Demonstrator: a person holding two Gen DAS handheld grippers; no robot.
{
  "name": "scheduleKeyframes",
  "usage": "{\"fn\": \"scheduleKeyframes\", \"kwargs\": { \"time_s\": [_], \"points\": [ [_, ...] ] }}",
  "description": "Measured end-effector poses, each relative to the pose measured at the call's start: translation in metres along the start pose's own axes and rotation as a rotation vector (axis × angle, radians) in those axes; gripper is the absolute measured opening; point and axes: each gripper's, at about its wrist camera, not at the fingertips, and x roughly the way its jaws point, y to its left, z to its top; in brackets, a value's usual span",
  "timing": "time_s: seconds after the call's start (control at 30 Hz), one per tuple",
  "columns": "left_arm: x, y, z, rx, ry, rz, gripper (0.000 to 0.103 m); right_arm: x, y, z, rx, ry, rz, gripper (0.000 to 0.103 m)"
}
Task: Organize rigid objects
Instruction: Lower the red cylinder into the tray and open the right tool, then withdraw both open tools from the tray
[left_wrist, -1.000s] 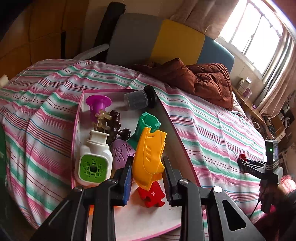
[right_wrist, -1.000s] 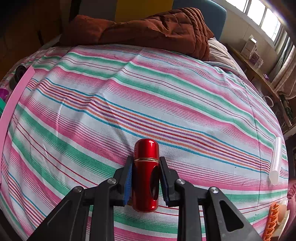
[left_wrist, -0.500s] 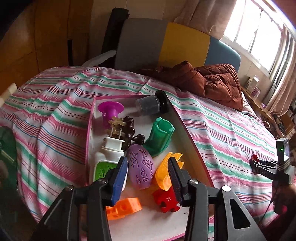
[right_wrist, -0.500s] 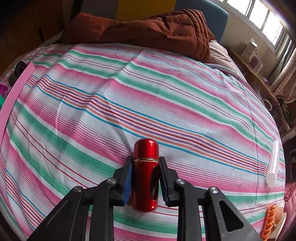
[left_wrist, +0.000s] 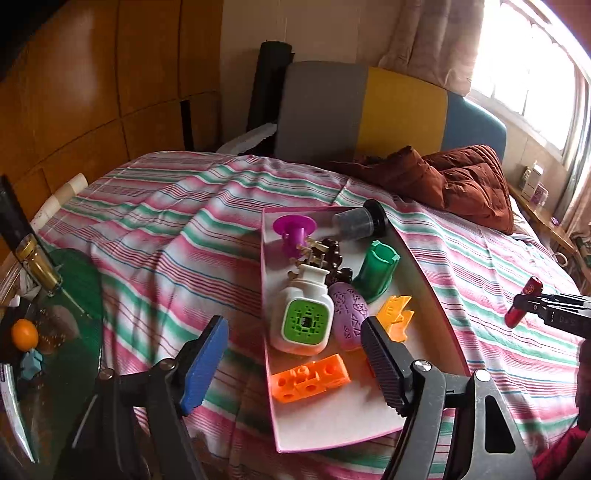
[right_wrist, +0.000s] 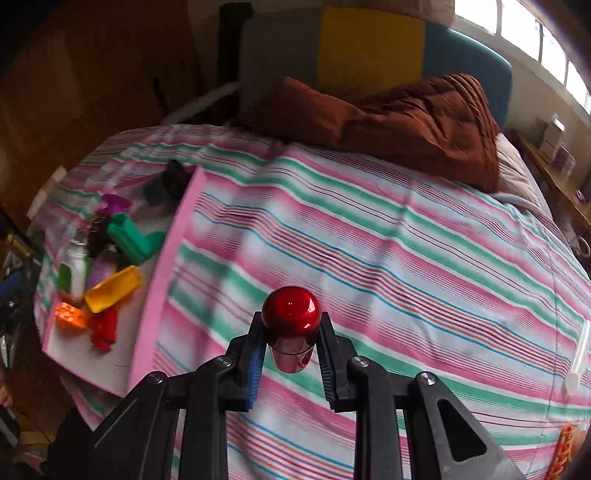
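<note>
— What have you got?

— My right gripper (right_wrist: 291, 354) is clamped on the red cylinder (right_wrist: 291, 325), above the striped bedspread (right_wrist: 388, 258), right of the pink tray (left_wrist: 432, 295).

— And the left?

— My left gripper (left_wrist: 291, 354) is opening over the tray's near end, nothing between its jaws; the yellow piece (left_wrist: 397, 317) lies in the tray beyond.

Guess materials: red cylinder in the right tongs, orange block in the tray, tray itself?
Red cylinder: likely metal with a glossy red coat; sharp mirror-like highlights on its rounded end, chrome-looking band below. Lacquered plastic is possible.
Orange block: moulded plastic, matte to satin; uniform colour, round holes and studs.
Tray: probably cardboard or thin board; thin pink walls, flat matte white floor. Cannot confirm.
</note>
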Motion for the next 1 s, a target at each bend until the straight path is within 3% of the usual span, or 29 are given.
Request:
{"fn": "scheduleKeyframes", "kwargs": {
  "time_s": [0.17,0.33,0.57,0.67,1.0],
  "points": [
    [-0.004,0.009,-0.004,-0.023,-0.001,0.023,0.087,0.003,0.074,0.007,-0.083,-0.004,0.119,0.026],
    [-0.004,0.016,-0.007,-0.045,0.005,0.047,0.103,0.018,0.113,0.005,-0.104,0.033,0.170,0.026],
    [-0.003,0.022,-0.012,-0.071,0.024,0.091,0.103,0.041,0.135,-0.001,-0.112,0.099,0.162,0.027],
    [-0.004,0.023,-0.014,-0.069,0.027,0.113,0.103,0.043,0.140,-0.005,-0.136,0.093,0.125,0.039],
    [-0.010,0.024,-0.021,-0.113,0.019,0.141,0.103,0.002,0.144,-0.013,-0.097,-0.089,0.052,0.041]
  ]
}}
